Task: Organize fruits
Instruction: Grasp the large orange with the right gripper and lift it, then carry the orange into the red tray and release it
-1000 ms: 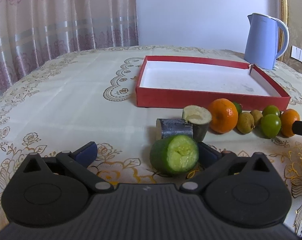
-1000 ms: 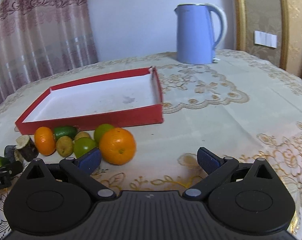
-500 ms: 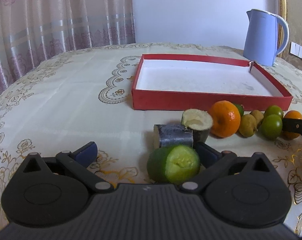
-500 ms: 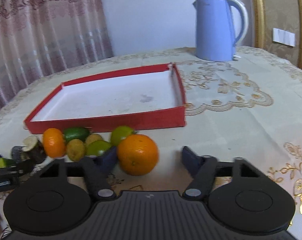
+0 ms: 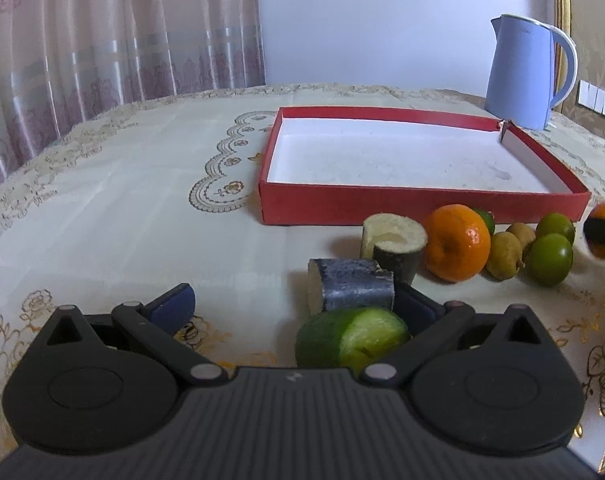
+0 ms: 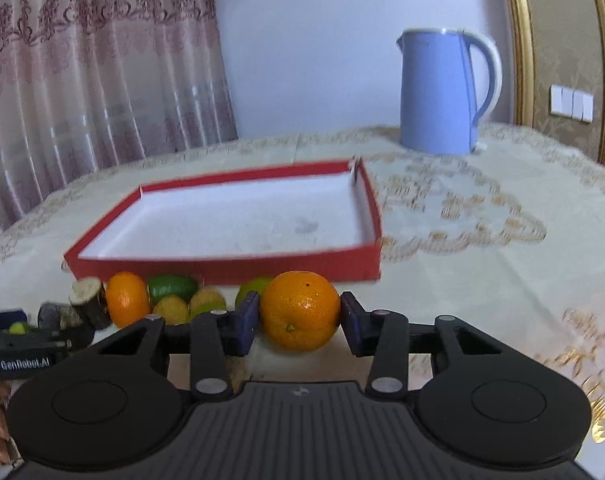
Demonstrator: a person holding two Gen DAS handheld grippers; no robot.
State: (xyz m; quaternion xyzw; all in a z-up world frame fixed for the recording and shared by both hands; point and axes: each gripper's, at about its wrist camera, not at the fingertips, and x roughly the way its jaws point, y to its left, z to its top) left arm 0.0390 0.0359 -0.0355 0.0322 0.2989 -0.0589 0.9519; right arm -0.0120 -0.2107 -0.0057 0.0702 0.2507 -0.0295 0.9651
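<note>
Right tool (image 6: 300, 318) closed in, pads pressing orange (image 6: 299, 310); round, glossy, pitted | left tool (image 5: 298, 304) wide open

A round surface (image 5: 114, 208) fills the lower room, draped in a cream tablecloth (image 6: 482, 240) with gold floral embroidery and scalloped lace rings. Behind the surface stands a plain pale lavender-white wall (image 5: 374, 20), evenly lit by soft daylight. To the left of that wall hang sheer pink curtains (image 5: 102, 32) with a woven flower pattern and pale horizontal bands, light glowing through them. To the right of the wall runs a gilded curved frame (image 6: 522, 40), and beyond it a beige damask-patterned wall panel carries a white row of light switches (image 6: 571, 102).
</note>
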